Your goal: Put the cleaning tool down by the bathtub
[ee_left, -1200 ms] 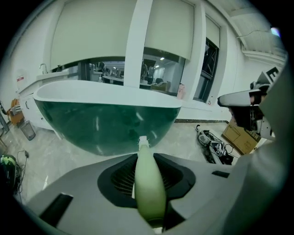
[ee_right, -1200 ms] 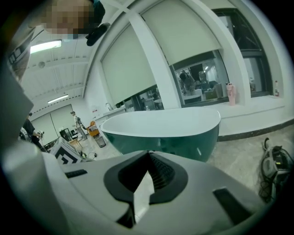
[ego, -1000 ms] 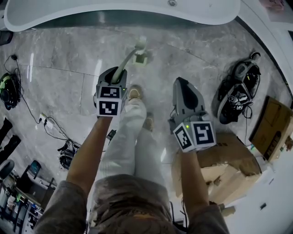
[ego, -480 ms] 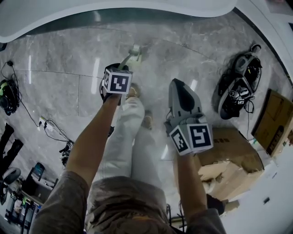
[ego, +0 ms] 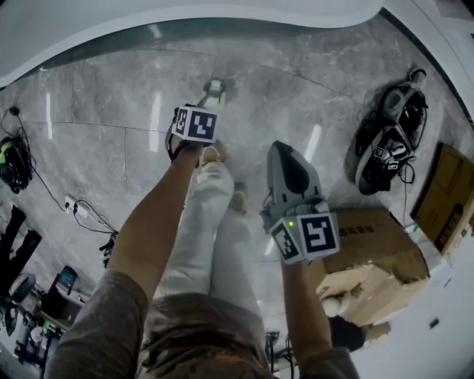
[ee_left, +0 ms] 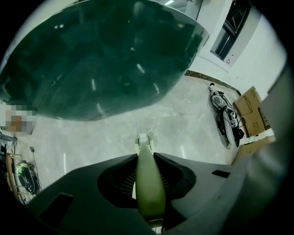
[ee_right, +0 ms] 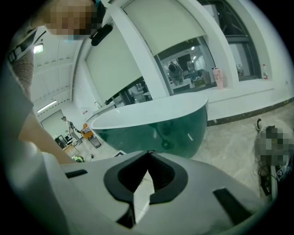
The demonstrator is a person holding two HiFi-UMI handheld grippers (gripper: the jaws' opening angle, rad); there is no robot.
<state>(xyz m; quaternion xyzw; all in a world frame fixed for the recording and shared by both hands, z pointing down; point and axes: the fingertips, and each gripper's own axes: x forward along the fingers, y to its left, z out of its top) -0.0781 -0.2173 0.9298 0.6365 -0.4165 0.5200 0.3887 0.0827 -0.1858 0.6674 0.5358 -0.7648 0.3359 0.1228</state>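
The cleaning tool has a pale green handle (ee_left: 149, 183) and a small whitish brush head (ee_left: 143, 140). My left gripper (ee_left: 146, 156) points straight down and is shut on the handle, which runs out between its jaws. In the head view the brush head (ego: 213, 92) sits low over the marble floor, just ahead of the left gripper (ego: 191, 133) and short of the bathtub (ego: 185, 18). The tub's dark green side (ee_left: 105, 59) fills the top of the left gripper view. My right gripper (ego: 281, 148) hangs to the right, shut with nothing in it (ee_right: 148, 152).
The person's white trousers (ego: 211, 222) and shoes (ego: 212, 154) stand between the grippers. Cardboard boxes (ego: 370, 259) lie at the lower right. A pile of black gear with cables (ego: 389, 141) sits at the right. Cords (ego: 81, 207) trail over the floor at the left.
The left gripper has sunk toward the floor and tipped to point straight down, carrying the tool's head lower near the tub. The right gripper has dropped a little.
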